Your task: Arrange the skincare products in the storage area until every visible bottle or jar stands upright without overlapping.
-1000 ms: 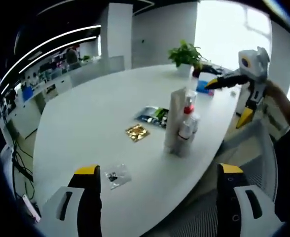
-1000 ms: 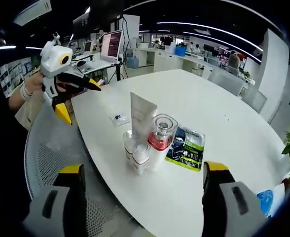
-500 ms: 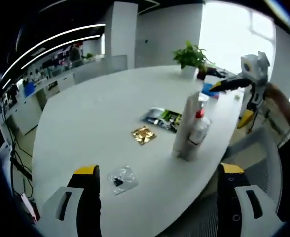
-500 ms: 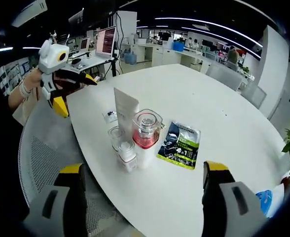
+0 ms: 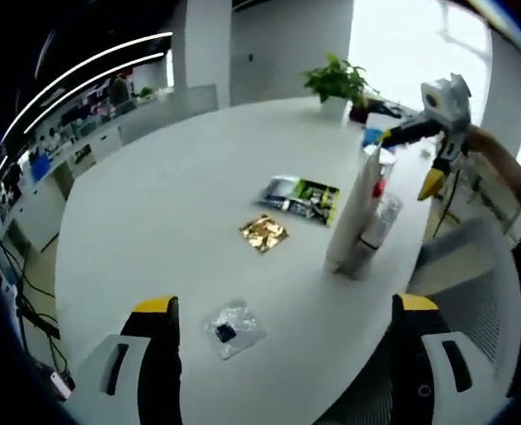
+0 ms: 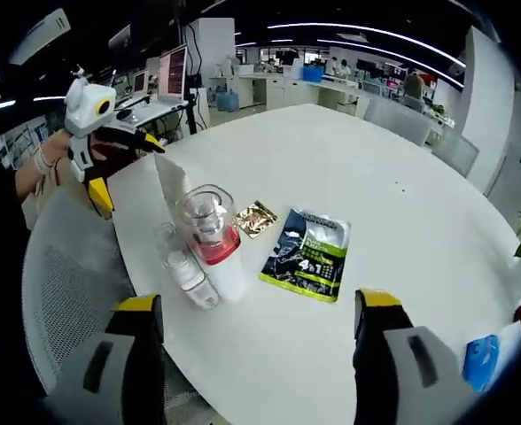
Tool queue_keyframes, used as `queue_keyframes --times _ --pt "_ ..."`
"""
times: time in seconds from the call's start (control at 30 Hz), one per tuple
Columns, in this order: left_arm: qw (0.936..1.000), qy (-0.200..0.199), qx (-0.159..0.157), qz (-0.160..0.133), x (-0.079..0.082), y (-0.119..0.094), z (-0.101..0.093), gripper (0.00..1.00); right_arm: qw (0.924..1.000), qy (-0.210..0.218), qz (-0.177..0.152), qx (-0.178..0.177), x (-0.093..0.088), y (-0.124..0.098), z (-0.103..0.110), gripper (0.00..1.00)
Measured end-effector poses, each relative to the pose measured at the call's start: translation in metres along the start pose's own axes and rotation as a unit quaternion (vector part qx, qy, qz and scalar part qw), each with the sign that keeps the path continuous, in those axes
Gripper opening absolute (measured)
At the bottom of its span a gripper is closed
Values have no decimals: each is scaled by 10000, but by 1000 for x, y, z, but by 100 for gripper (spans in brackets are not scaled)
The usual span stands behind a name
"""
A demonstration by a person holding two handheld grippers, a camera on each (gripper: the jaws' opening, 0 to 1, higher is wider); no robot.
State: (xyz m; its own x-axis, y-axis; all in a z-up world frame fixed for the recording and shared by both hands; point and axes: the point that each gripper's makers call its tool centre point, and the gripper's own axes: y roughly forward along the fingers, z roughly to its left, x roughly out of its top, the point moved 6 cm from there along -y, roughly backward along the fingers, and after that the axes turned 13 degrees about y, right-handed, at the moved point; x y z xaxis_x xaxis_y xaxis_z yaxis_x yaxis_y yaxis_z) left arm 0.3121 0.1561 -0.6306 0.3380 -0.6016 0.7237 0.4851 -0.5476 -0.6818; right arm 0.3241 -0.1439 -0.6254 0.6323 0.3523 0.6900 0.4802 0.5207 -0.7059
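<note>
A tight cluster of skincare products stands upright near the edge of the round white surface: a tall white tube, a clear-capped bottle with a red band under the cap and a white body, and two small clear-topped bottles pressed against it. In the left gripper view the cluster sits ahead and to the right of the left tongs, whose two yellow-tipped jaws stand wide apart with nothing between them. In the right gripper view it sits ahead and to the left of the right tongs, likewise spread and holding nothing. Just beside the cluster lies a flat dark sachet with green and white print; a large "4" can be made out, the rest is too small to read. A gold foil packet lies near it, and a small clear packet lies close before the left tongs. A potted plant stands at the far edge.
</note>
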Motion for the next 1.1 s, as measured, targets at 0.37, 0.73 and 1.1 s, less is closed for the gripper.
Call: queue_keyframes --times 0.37,0.73,1.1 --pt "9999 0 -126 118 10 24 13 96 9995 229 -101 -203 4 16 -41 57" --pt "9987 83 -426 -259 27 60 32 49 9990 408 48 -187 6 36 -64 44" --pt "9899 -625 -1169 -502 57 116 28 20 9975 622 262 -191 5 62 -83 35"
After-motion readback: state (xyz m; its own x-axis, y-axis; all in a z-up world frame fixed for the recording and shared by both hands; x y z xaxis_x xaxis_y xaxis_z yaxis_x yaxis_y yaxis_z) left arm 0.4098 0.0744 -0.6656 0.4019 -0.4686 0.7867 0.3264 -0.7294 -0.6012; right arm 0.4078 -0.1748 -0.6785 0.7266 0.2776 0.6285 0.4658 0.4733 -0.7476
